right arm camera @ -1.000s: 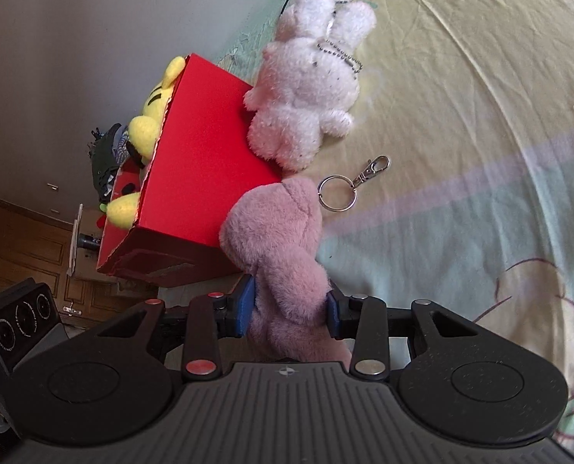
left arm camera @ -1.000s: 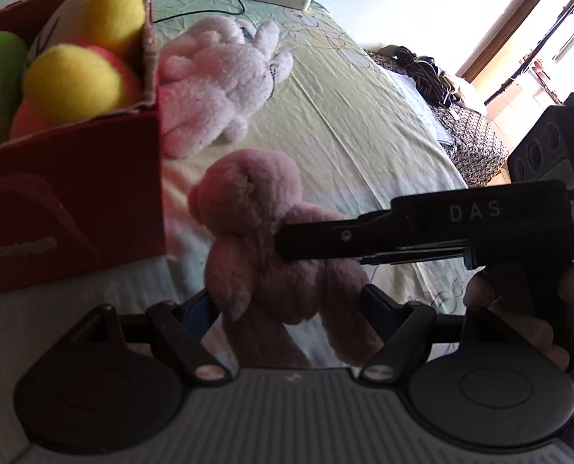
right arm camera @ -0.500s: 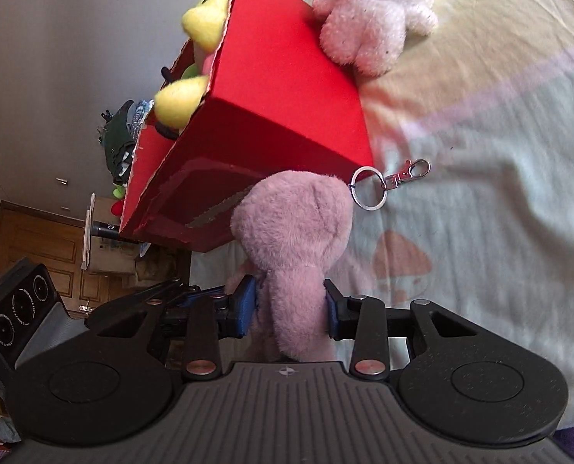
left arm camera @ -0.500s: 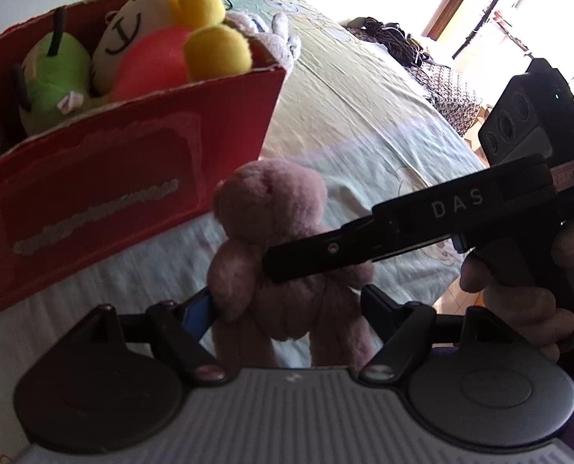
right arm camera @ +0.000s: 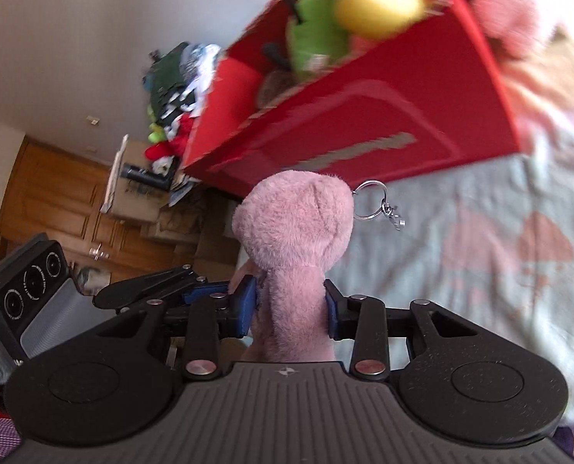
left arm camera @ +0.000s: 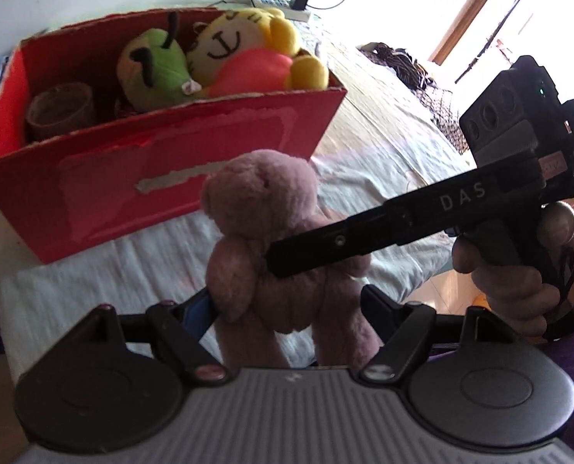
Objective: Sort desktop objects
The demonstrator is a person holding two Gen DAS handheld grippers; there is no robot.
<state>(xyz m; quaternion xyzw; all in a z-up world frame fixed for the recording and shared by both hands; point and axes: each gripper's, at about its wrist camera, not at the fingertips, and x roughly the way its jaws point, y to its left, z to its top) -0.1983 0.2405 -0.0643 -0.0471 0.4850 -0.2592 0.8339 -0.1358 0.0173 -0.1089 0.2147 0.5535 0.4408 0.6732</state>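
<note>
Right wrist view: a pink plush bear [right arm camera: 294, 232] is pinched at its body by the right tongs [right arm camera: 290, 305]. The left tongs [left arm camera: 287, 305] are spread around its legs. A red box [left arm camera: 163, 154] is seen just beyond; the bear is judged mid-carry, needing lifting over the rim.

Pink plush bear [right arm camera: 294, 232] between jaws

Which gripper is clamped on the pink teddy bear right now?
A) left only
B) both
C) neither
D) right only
D: the right gripper pinches the pink teddy bear with both pads, while the left gripper stands open around its legs.
</note>
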